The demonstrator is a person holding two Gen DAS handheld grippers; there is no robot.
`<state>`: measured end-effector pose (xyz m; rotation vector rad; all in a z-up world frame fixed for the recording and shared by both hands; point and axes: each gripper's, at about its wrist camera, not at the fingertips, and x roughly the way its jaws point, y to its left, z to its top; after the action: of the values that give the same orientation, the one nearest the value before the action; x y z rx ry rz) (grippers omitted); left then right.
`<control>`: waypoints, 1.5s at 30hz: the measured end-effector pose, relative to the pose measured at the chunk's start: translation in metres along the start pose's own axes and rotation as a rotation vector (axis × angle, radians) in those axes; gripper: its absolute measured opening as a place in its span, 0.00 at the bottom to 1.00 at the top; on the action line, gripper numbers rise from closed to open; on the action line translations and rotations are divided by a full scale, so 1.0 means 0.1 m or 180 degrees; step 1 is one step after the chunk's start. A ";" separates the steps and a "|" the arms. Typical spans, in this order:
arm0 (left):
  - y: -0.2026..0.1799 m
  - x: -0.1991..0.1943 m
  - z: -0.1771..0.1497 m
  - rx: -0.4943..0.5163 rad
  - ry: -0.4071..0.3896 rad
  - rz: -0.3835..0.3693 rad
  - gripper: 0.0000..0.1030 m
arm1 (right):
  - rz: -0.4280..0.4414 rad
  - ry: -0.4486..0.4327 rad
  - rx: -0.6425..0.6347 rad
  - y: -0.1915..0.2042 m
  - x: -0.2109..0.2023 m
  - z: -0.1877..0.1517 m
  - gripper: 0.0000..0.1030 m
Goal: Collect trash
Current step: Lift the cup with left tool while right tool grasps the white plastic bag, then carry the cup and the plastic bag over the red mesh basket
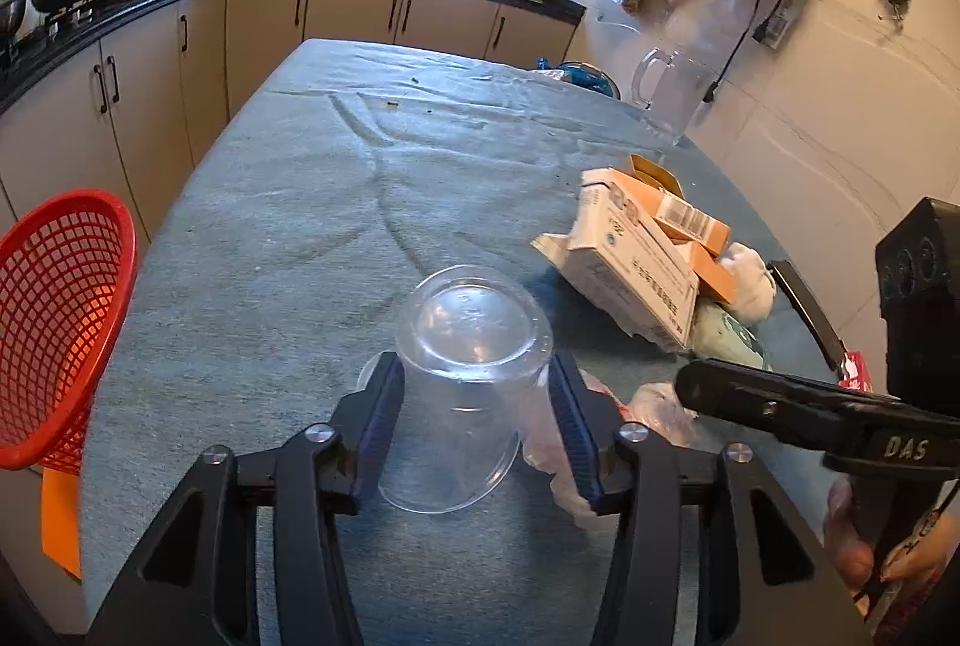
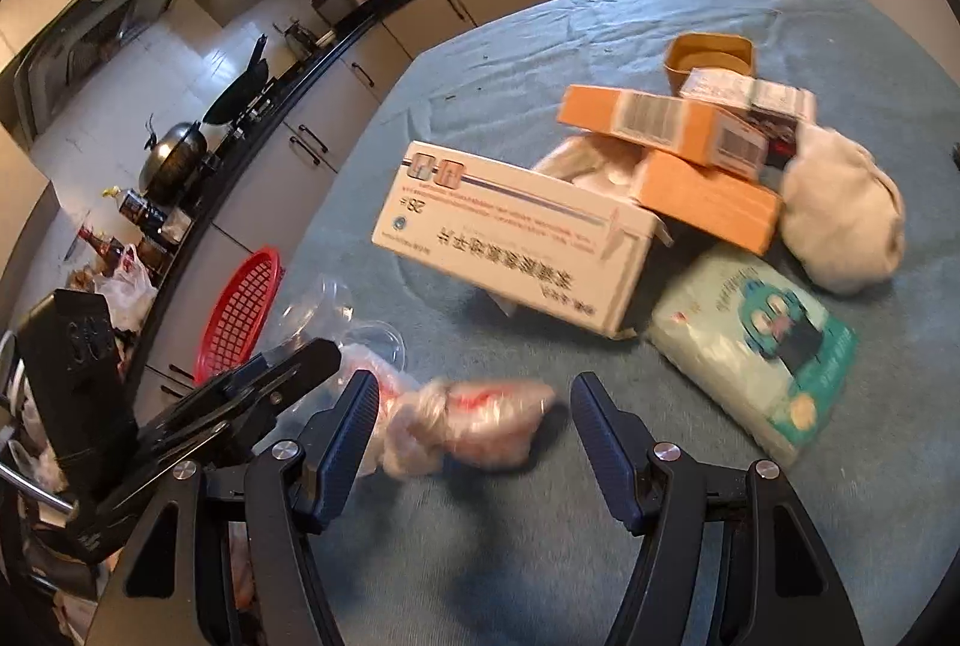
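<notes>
Left tongs (image 1: 477,409): tilted down toward the tabletop, the blue-padded fingers (image 1: 378,430) on either side of a clear plastic cup (image 1: 468,388); both pads lie against its walls, so it is grasped.
Clear plastic cup: held upside down, base pointing away from the camera, rim nearest the camera, over the grey-blue cloth-covered tabletop (image 1: 288,226).
Right tongs (image 2: 474,442): tilted down, fingers spread and released, nothing pressed between them.
Crumpled clear plastic bag with red print (image 2: 474,424): lies on the tabletop between the right fingers; it seems to touch the left pad, the right pad is clear of it. Blurred.
Right hand (image 1: 888,544): at the lower right of the left wrist view, wrapped around the black handle of the right tongs.
Pile of trash: white cardboard box with blue print (image 2: 516,250), orange cardboard boxes (image 2: 660,130), pale green tissue pack (image 2: 756,352) and a white crumpled wad (image 2: 840,208), heaped together beyond the right tongs.
Red plastic mesh basket (image 1: 54,322): at the tabletop's left edge, well apart from the pile.
</notes>
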<state>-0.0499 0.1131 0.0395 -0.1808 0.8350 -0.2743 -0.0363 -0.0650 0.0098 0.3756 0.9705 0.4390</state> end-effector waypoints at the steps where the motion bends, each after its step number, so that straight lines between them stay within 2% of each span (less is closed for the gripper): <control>1: 0.03 0.00 0.01 -0.0032 0.0001 -0.0010 0.48 | 0.0023 0.0047 -0.0020 0.01 0.06 0.02 0.68; 3: 0.08 0.00 0.01 -0.0068 0.0007 -0.0022 0.49 | 0.0030 0.0197 -0.0102 0.03 0.13 0.00 0.62; 5: 0.11 0.00 0.01 -0.0091 0.0009 -0.0026 0.55 | -0.0011 0.0236 -0.0237 0.08 0.13 -0.04 0.62; 7: 0.12 0.01 0.01 -0.0094 0.0003 -0.0031 0.57 | -0.0042 0.0294 -0.0469 0.17 0.07 -0.13 0.62; 10: 0.15 0.02 0.01 -0.0090 0.0022 -0.0011 0.57 | 0.0061 0.0523 -0.0695 0.24 0.04 -0.27 0.62; 15: 0.16 0.08 0.02 -0.0068 0.0046 0.0049 0.56 | -0.0157 0.0266 -0.1166 0.39 -0.16 -0.32 0.62; 17: 0.18 0.09 0.02 -0.0072 0.0052 0.0039 0.42 | -0.0169 0.0184 -0.1377 0.44 -0.21 -0.29 0.63; 21: 0.20 0.05 0.06 -0.0017 0.0041 0.0048 0.37 | -0.0226 0.0108 -0.2066 0.63 -0.22 -0.28 0.63; 23: 0.21 0.05 0.07 0.0022 0.0035 0.0092 0.37 | -0.0302 0.0190 -0.2436 0.72 -0.13 -0.30 0.64; 25: 0.24 0.05 0.09 0.0028 0.0047 0.0104 0.37 | -0.0233 0.0328 -0.2667 0.76 -0.06 -0.30 0.64; 30: 0.25 0.06 0.10 0.0053 0.0053 0.0090 0.37 | -0.0187 0.0604 -0.3071 0.79 0.11 -0.30 0.64; 34: 0.25 0.06 0.09 0.0046 0.0050 0.0089 0.37 | -0.0258 0.0818 -0.3371 0.84 0.33 -0.31 0.64; 37: 0.25 0.06 0.09 0.0052 0.0043 0.0097 0.37 | -0.0316 0.0874 -0.3266 0.76 0.45 -0.26 0.62; 39: 0.23 0.07 0.10 0.0084 0.0027 0.0122 0.37 | -0.0364 0.0813 -0.3072 0.75 0.50 -0.17 0.49; 40: 0.21 0.07 0.10 0.0096 0.0022 0.0132 0.37 | -0.0364 0.0778 -0.2831 0.67 0.48 -0.09 0.46; 45: 0.18 0.08 0.10 0.0071 -0.0047 0.0168 0.37 | -0.0126 0.0572 -0.1817 0.39 0.34 0.08 0.45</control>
<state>-0.0342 0.1279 0.0360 -0.1396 0.8207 -0.2324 -0.0200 -0.0150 0.0097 -0.2019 0.9773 0.6968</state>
